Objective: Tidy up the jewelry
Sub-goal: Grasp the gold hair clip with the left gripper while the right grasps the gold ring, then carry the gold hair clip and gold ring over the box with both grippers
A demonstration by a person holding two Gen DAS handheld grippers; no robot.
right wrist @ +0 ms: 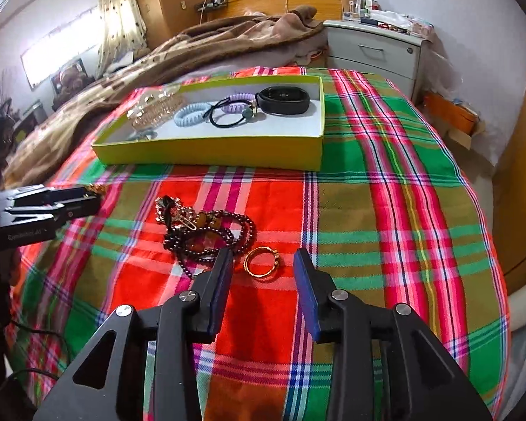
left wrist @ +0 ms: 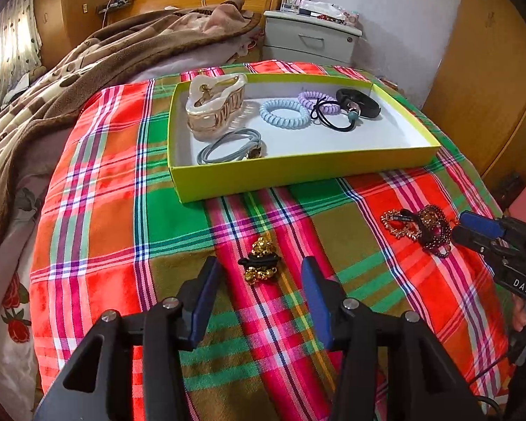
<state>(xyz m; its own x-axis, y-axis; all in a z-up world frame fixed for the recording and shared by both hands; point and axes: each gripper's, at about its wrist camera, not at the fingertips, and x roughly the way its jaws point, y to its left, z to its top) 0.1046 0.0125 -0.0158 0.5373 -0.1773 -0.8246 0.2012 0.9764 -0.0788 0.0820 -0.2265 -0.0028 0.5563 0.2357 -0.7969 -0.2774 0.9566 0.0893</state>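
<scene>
Gold ring [right wrist: 262, 263] between right gripper's [right wrist: 263, 268] open jaws

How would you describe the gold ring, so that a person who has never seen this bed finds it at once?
Look at the plaid cloth on the bed, on the near side of the yellow-green box. There, just right of the tangle of dark bead strings, the gold ring lies alone on a red square. It is one plain thin band, not beads.
</scene>
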